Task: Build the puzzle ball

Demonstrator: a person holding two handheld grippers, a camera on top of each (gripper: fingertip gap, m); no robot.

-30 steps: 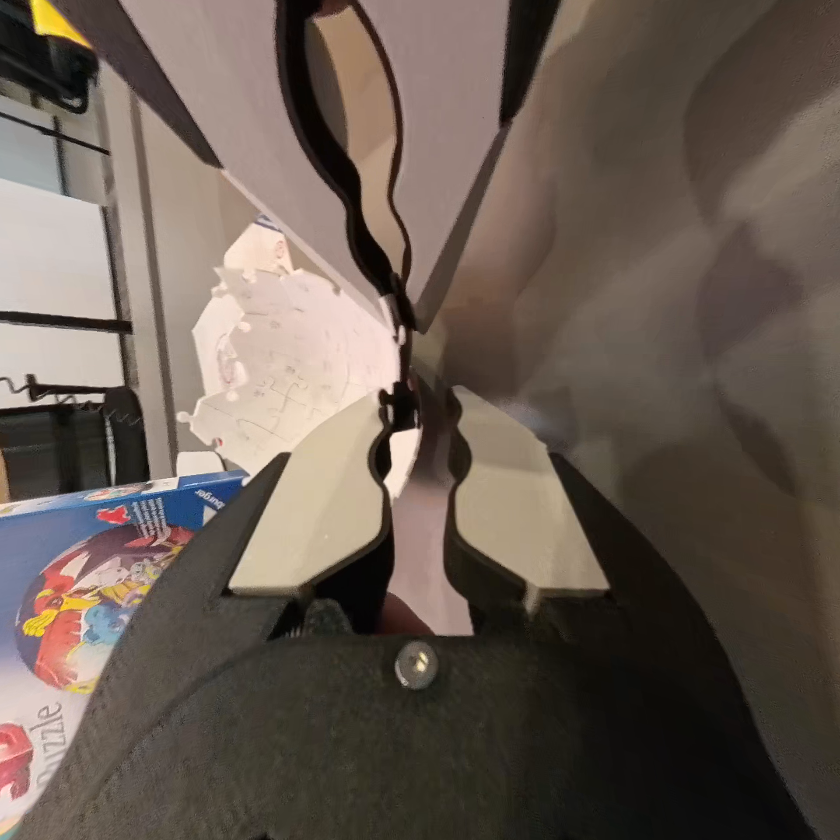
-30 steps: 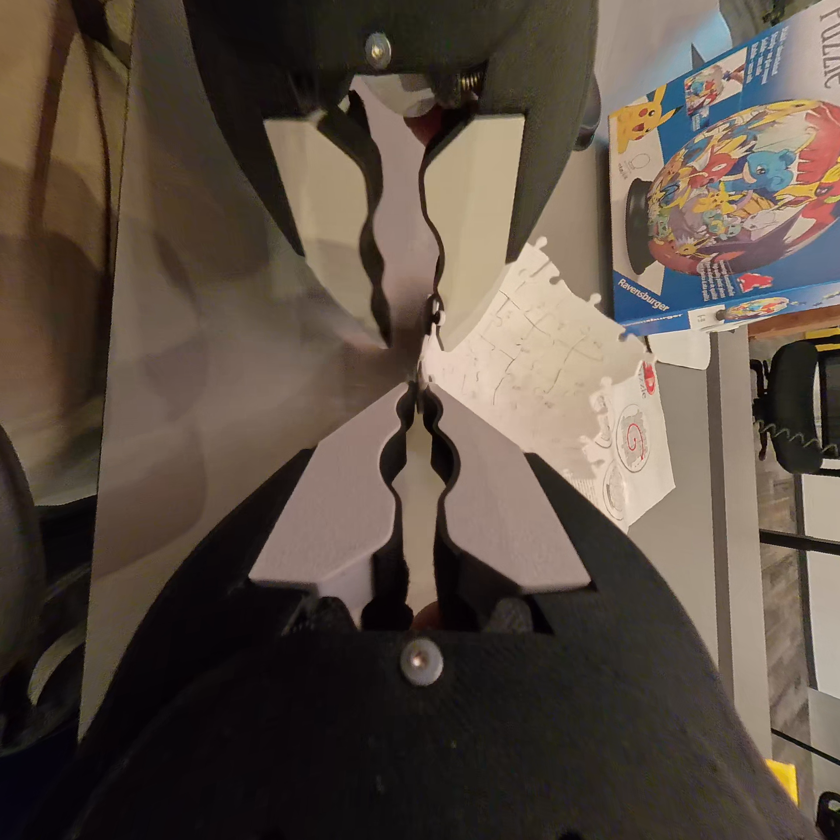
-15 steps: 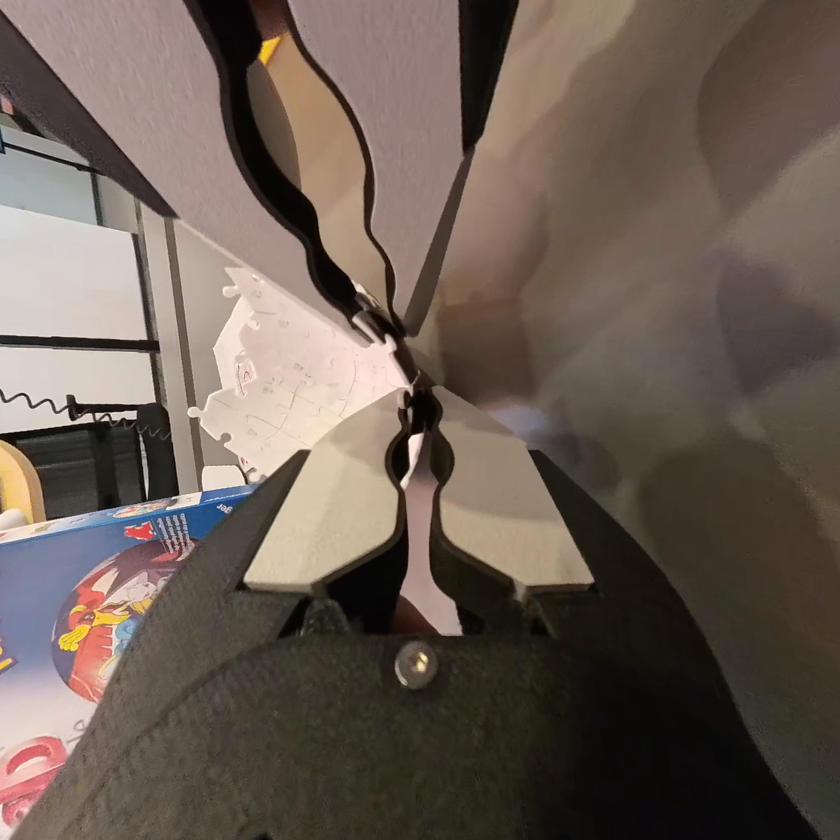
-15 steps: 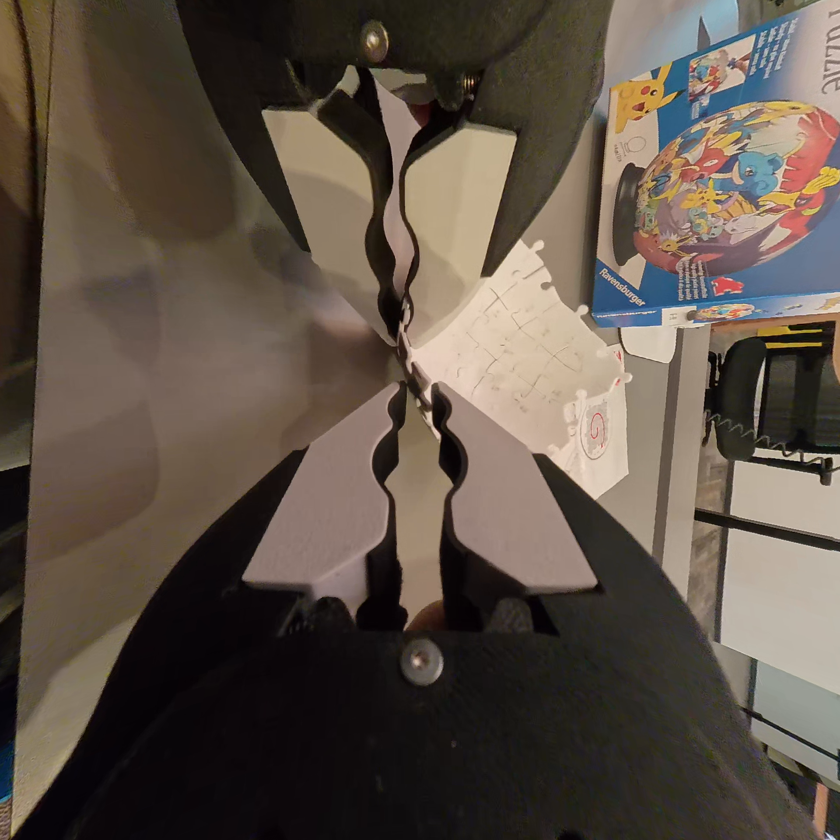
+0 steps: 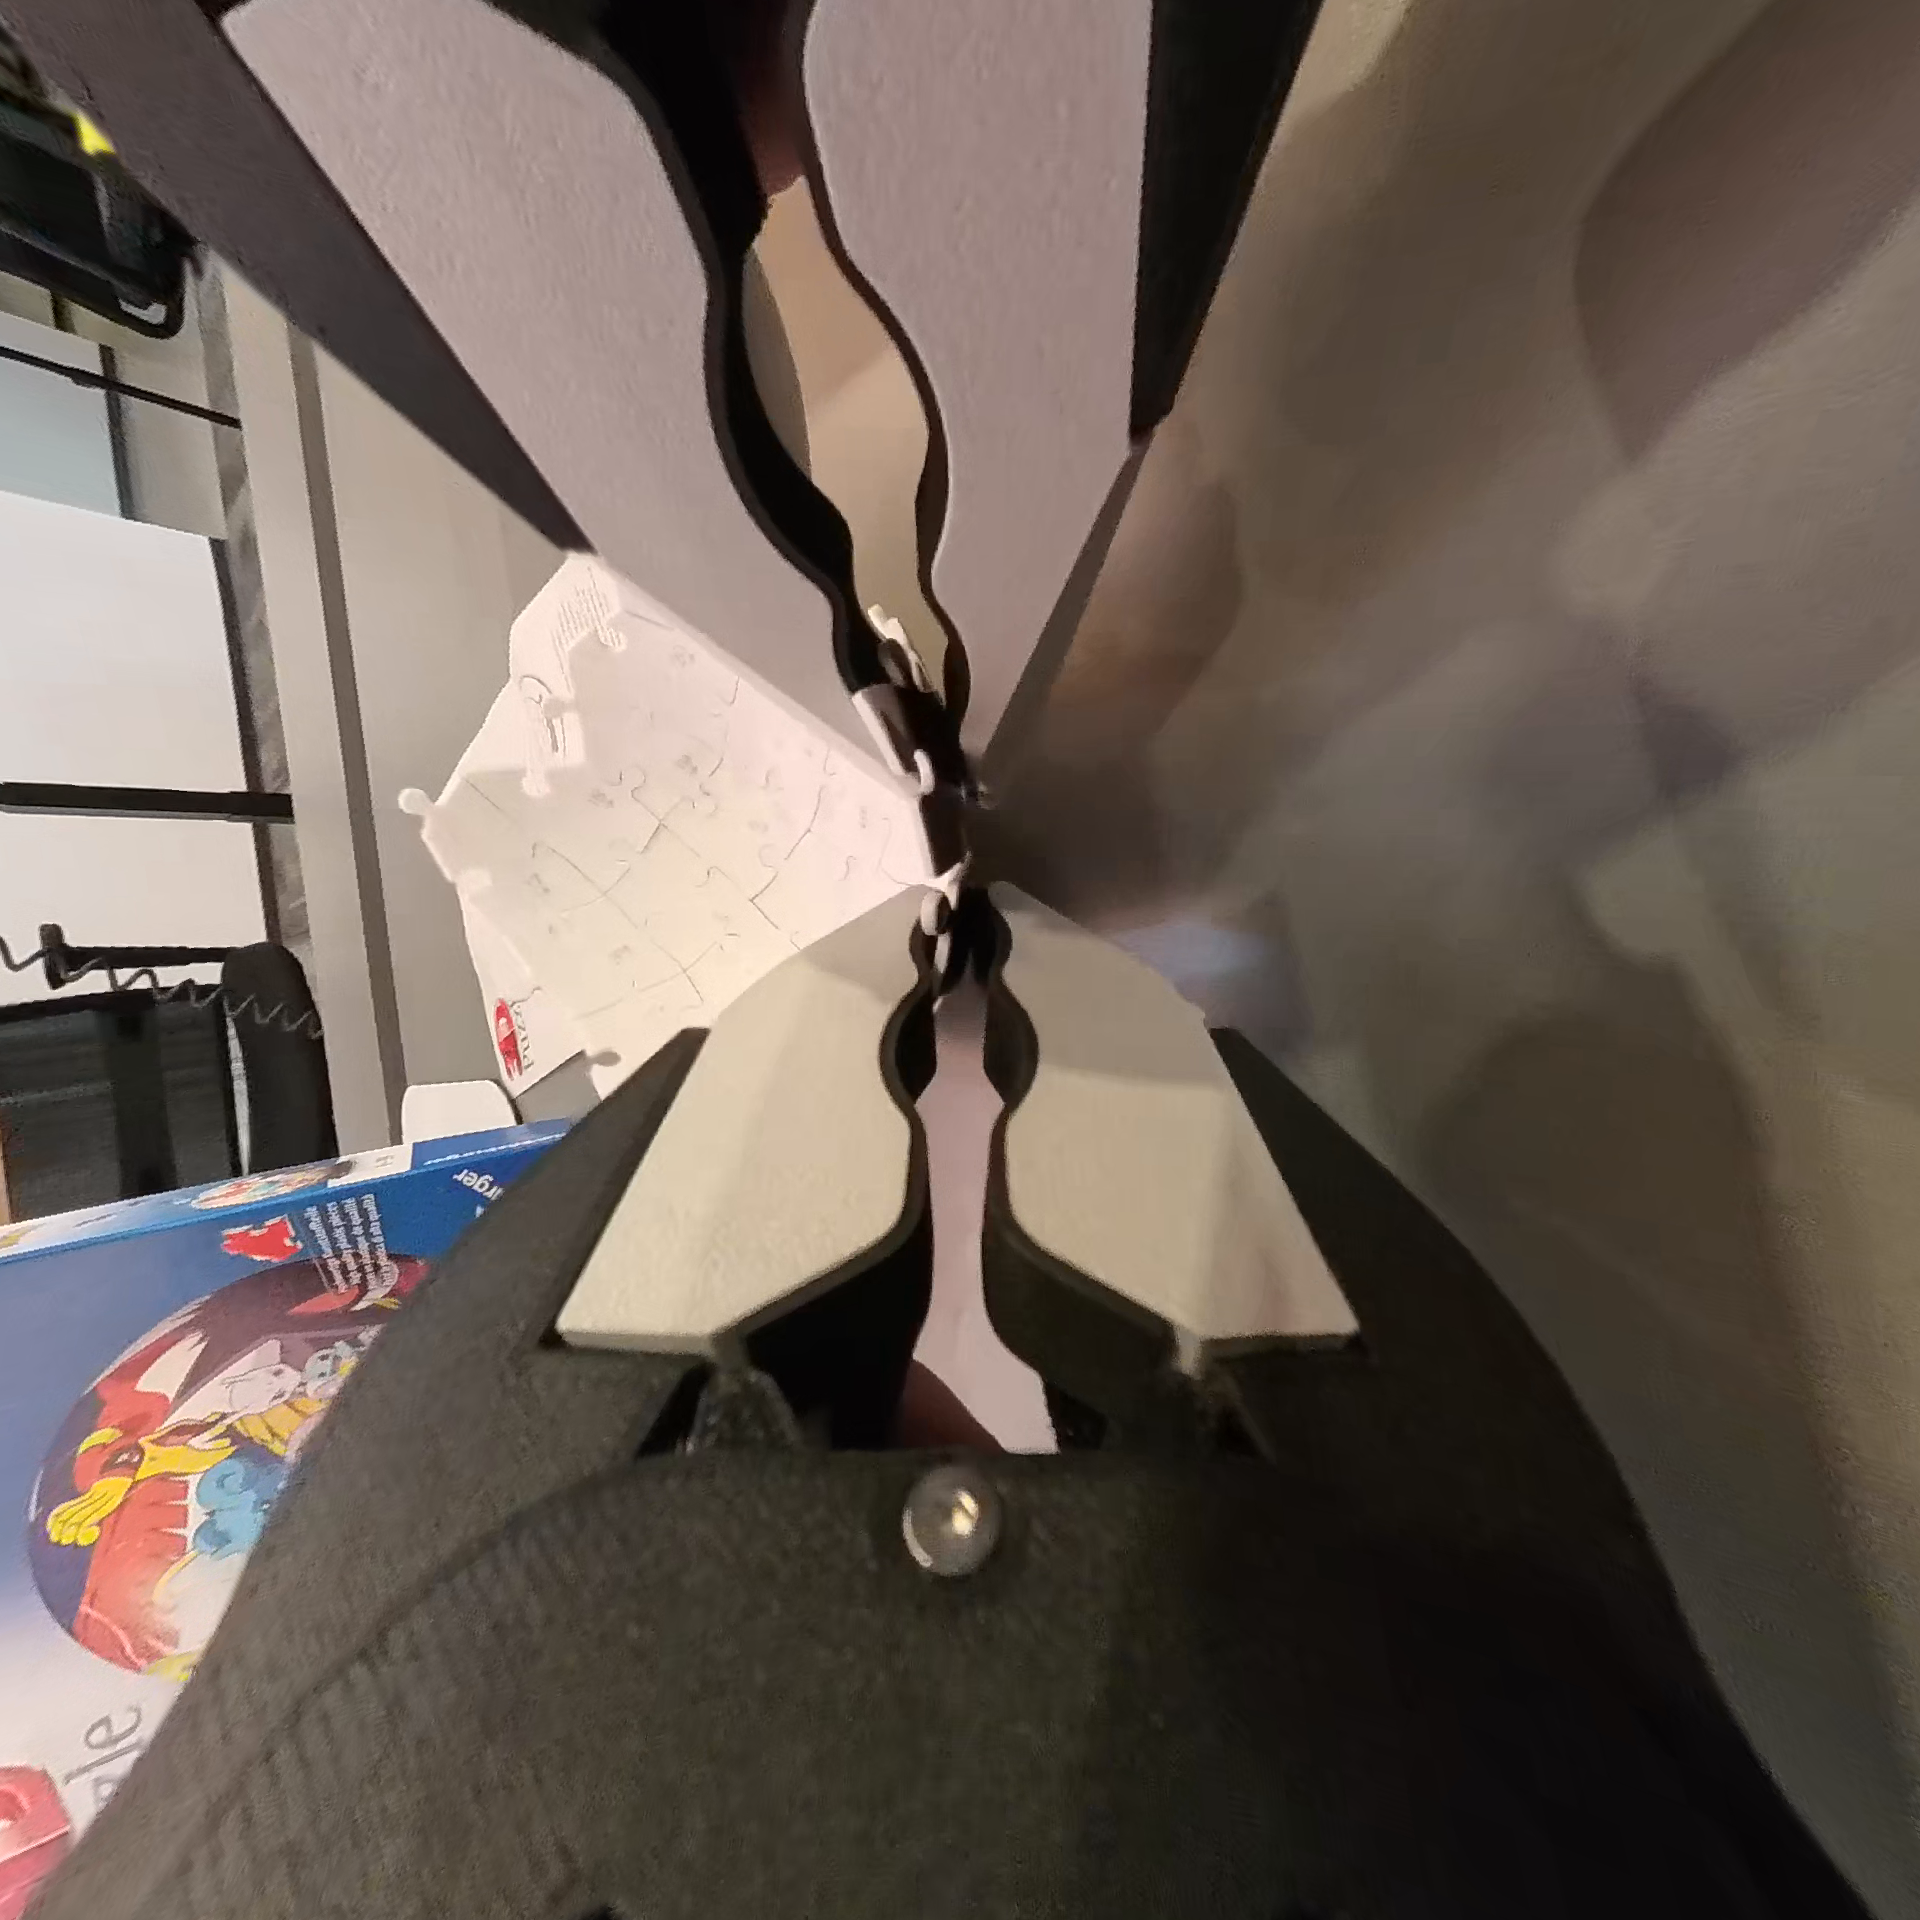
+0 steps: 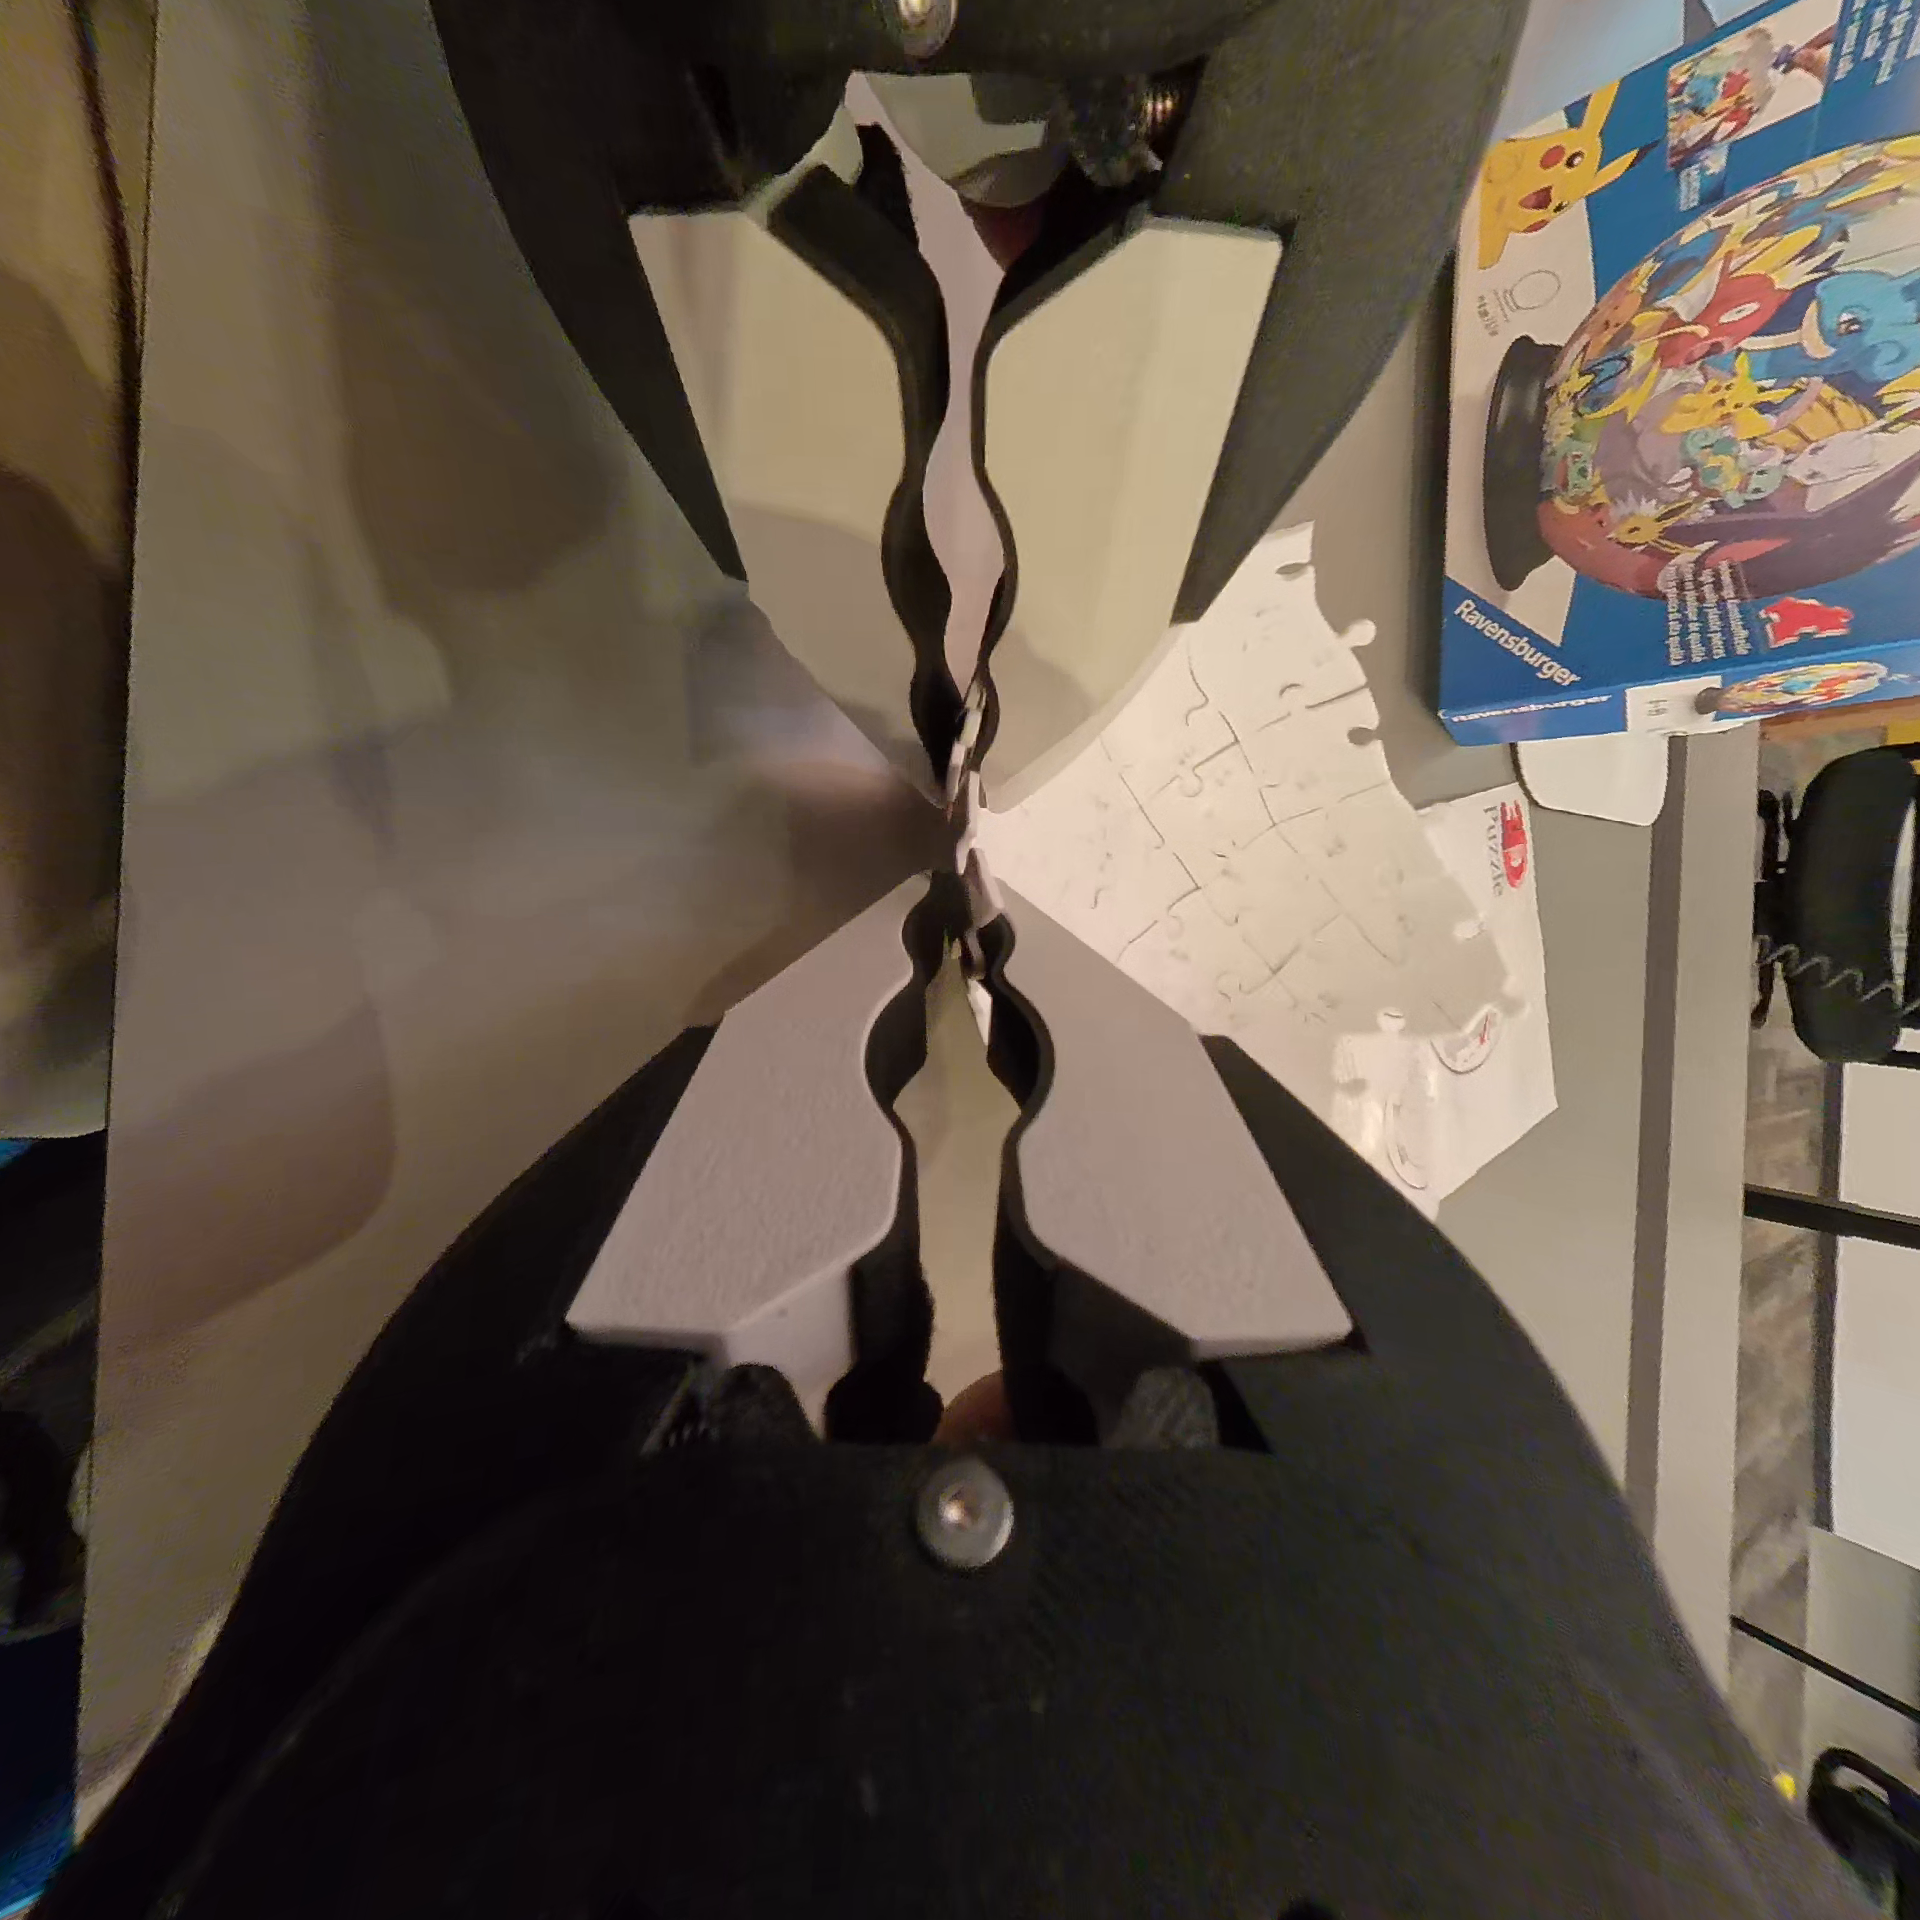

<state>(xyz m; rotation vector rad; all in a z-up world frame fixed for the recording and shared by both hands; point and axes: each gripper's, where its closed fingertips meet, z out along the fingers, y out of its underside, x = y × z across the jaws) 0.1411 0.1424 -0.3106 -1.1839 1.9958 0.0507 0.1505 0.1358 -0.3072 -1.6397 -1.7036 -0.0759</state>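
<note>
A white assembled puzzle-ball section [image 5: 665, 862] shows its numbered inner face; it also shows in the right wrist view [image 6: 1257, 862]. My left gripper [image 5: 961, 914] is shut on the section's near edge. My right gripper [image 5: 920, 696] reaches in from above, tip to tip with the left, and is shut on the same edge a little further along. In the right wrist view my right gripper [image 6: 961, 909] is at the bottom and my left gripper [image 6: 961, 727] comes from the top. The pinched edge pieces are seen edge-on, so their joints are hidden.
The blue puzzle box [image 6: 1714, 364] lies on the grey table [image 6: 1590, 935], also low left in the left wrist view [image 5: 208, 1351]. A printed sheet [image 6: 1475, 1049] lies under the section. A black office chair [image 6: 1860, 914] stands beyond the table edge. Blurred light fabric [image 6: 312, 727] fills the other side. My two grippers' fingertips are within a few centimetres of each other.
Both grippers stay shut and tip to tip. The puzzle section has tilted a little between them, and the box has shifted in both views.
</note>
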